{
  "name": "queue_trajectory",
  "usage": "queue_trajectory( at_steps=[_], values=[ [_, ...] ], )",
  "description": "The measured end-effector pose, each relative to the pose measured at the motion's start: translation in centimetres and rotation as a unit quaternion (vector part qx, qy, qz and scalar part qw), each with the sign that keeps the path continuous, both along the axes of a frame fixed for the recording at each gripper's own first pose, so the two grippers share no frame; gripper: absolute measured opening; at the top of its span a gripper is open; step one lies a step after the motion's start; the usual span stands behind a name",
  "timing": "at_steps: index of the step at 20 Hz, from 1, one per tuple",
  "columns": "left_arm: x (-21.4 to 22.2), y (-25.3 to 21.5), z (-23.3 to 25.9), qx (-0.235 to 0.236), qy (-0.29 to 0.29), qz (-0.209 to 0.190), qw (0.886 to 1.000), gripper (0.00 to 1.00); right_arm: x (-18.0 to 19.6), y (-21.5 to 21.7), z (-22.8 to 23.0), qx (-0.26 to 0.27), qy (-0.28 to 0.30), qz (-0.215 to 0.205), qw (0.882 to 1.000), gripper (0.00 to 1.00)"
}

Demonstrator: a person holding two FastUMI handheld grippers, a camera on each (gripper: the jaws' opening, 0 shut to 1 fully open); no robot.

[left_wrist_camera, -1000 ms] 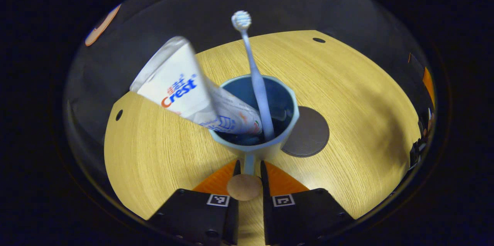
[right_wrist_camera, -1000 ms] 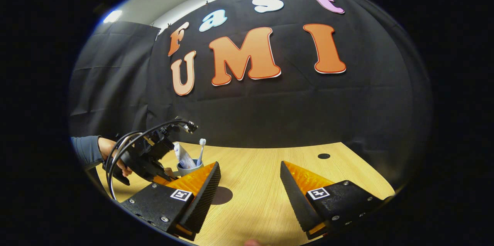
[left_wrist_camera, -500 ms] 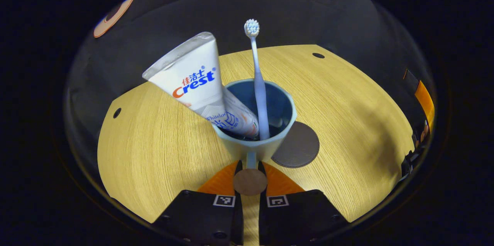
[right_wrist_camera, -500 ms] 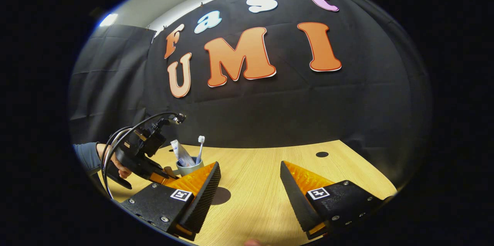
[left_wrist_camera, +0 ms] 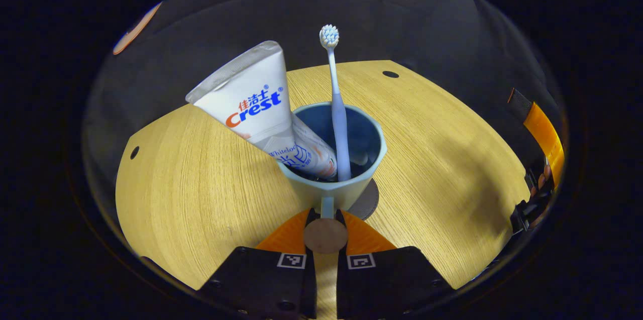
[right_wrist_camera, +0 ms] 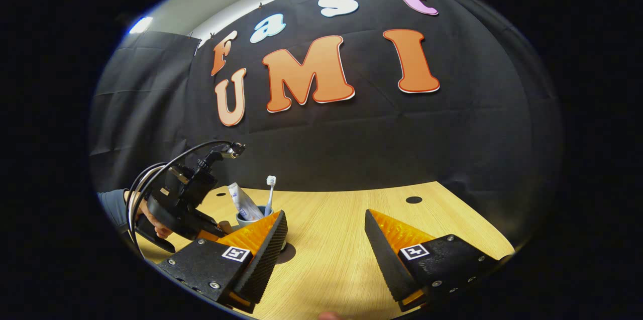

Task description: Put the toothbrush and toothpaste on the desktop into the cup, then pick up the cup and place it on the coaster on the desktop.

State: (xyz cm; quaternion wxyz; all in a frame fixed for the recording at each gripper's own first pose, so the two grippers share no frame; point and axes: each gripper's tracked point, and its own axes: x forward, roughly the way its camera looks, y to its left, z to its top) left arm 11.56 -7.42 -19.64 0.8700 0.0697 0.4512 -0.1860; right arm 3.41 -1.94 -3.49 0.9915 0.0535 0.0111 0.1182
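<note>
Toothbrush (left_wrist_camera: 335,109) and toothpaste (left_wrist_camera: 261,109) stand in the cup (left_wrist_camera: 346,192), which the left claw (left_wrist_camera: 325,219) clamps by its handle over the coaster (left_wrist_camera: 367,203) near worktop (left_wrist_camera: 201,184) centre, right claw (right_wrist_camera: 325,239) apart, idle; next, I judge, lowering squarely and releasing.

cup (left_wrist_camera: 341,187) shifted over coaster (left_wrist_camera: 368,203)

The wooden table (left_wrist_camera: 201,184) has a light grain and small round holes (left_wrist_camera: 390,74) near its edges. A dark round coaster (left_wrist_camera: 366,202) lies flat on it, mostly hidden behind the cup (left_wrist_camera: 337,190).
</note>
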Motion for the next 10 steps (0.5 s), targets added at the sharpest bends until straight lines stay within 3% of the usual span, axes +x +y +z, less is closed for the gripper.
queue_trajectory(
  at_steps=[3, 6, 7, 8, 9, 10],
  values=[
    [0.1, 0.0, 0.7, -0.005, 0.001, 0.007, 1.000, 0.16, -0.1, 0.1, -0.1, -0.004, 0.003, -0.001, 1.000, 0.93],
    [0.3, 1.0, 3.1, -0.006, -0.044, 0.014, 0.999, 0.28, 0.0, 0.4, 0.6, -0.009, -0.002, -0.003, 1.000, 0.93],
    [0.4, 1.6, 4.3, -0.002, -0.067, 0.018, 0.998, 0.47, -0.1, 0.5, 0.8, -0.011, -0.005, -0.005, 1.000, 0.93],
    [0.6, 2.2, 5.4, 0.001, -0.089, 0.023, 0.996, 0.45, -0.2, 0.5, 1.1, -0.012, -0.009, -0.009, 1.000, 0.93],
    [0.5, 3.0, 7.0, 0.002, -0.114, 0.032, 0.993, 0.65, -0.2, 0.6, 1.4, -0.016, -0.014, -0.012, 1.000, 0.93],
    [0.7, 3.5, 8.4, -0.001, -0.142, 0.041, 0.989, 0.67, -0.2, 0.7, 1.8, -0.021, -0.019, -0.019, 0.999, 0.93]
  ],
)
